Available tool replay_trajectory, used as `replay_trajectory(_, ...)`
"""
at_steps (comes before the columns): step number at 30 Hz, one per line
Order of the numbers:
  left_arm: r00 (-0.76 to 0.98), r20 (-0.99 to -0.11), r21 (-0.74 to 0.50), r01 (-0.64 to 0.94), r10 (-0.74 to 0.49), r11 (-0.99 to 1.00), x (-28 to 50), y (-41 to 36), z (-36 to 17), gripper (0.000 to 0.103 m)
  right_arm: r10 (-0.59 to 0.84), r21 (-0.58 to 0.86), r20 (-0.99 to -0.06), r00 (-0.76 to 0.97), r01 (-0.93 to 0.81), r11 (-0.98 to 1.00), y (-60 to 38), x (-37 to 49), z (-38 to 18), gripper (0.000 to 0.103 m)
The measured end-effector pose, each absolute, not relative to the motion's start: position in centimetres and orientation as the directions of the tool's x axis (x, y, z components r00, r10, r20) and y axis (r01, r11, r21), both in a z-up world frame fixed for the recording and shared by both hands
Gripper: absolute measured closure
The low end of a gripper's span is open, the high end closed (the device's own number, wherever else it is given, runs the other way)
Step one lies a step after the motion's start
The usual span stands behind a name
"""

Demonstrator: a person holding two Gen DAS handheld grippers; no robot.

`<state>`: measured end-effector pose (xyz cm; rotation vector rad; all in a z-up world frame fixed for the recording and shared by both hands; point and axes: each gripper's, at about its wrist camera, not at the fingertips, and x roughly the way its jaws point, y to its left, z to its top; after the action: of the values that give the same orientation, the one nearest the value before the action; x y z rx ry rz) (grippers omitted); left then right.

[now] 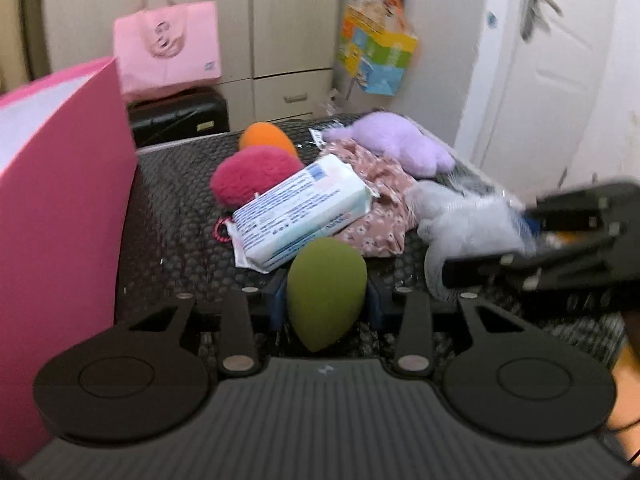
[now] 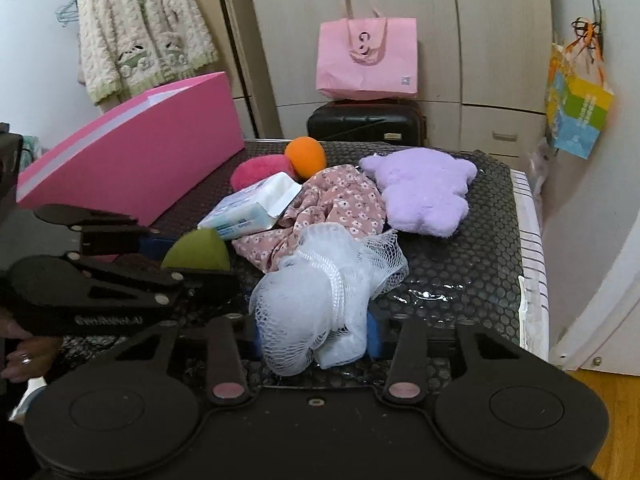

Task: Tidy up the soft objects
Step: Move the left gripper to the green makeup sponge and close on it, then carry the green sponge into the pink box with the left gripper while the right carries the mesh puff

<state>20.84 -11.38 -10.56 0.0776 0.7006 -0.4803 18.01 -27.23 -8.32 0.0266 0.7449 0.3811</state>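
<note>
- Green sponge (image 1: 326, 292), egg-shaped, pinched between the left gripper (image 1: 326, 304) fingers, blunt end forward, pointed end toward the camera; resting low over the black dotted surface (image 2: 460, 264).
- White mesh puff (image 2: 316, 312) bunched between the right gripper (image 2: 314, 336) fingers, blue pads pressed into both flanks, loose netting spilling forward and above.
- Both pairs of fingers closed on their loads, no gap visible at the pads.
- Just ahead of the left fingers: wipes pack (image 1: 300, 212), then crimson plush pad (image 1: 256, 176) and orange sponge (image 1: 266, 138) farther forward.
- Ahead of the right fingers: floral cloth (image 2: 336, 208), touching the puff's netting; lilac plush (image 2: 424, 192) beyond, to the right.
- Pink box (image 1: 60, 200) far to the left of the left fingers, likely the destination.
- For a clean lift: keep steady squeeze, raise straight up, watch for netting snagging the cloth; sponge likely to slip if pressure eases.
</note>
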Motion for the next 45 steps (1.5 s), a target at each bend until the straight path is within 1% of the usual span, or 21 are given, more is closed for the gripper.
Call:
replay_trajectory(2,0.660,-0.631,-0.112,0.442,-0.407,0.890,20.6,-11.0,-10.5,0.065,0.350,0.159,-0.649,0.676,-0.329,0.931,-27.0,17.5,-8.2,0.059)
replay_trajectory(4,0.666,-0.628,-0.105,0.441,-0.403,0.891,20.2,-10.9,-10.3,0.065,0.356,0.163,-0.644,0.677,-0.334,0.928,-26.7,17.0,-7.9,0.060)
replay_trajectory(13,0.633,-0.633,-0.175,0.445,-0.447,0.878,18.4,-9.3,-9.3,0.065,0.357,0.143,-0.625,0.694,-0.348,0.927,-25.4,14.3,-6.6,0.059)
replay_trajectory(20,0.630,-0.634,-0.189,0.435,-0.448,0.880,16.3,-8.0,-8.7,0.065,0.358,0.140,-0.623,0.696,-0.351,0.926,-24.5,12.2,-5.8,0.058)
replay_trajectory(28,0.649,-0.619,-0.188,0.424,-0.442,0.886,13.6,-6.2,-7.5,0.065,0.377,0.173,-0.614,0.693,-0.348,0.921,-22.7,10.2,-5.4,0.057)
replay_trajectory(31,0.653,-0.618,-0.205,0.405,-0.439,0.891,12.9,-5.3,-7.3,0.065,0.371,0.180,-0.619,0.693,-0.335,0.925,-22.2,9.3,-5.0,0.056)
replay_trajectory(36,0.637,-0.623,-0.236,0.400,-0.454,0.886,12.2,-3.7,-7.4,0.065,0.383,0.235,-0.632,0.674,-0.304,0.923,-21.7,8.6,-4.8,0.056)
replay_trajectory(45,0.652,-0.629,-0.225,0.368,-0.423,0.902,10.1,0.3,-6.2,0.065,0.427,0.206,-0.648,0.631,-0.395,0.895,-19.2,7.3,-2.8,0.056)
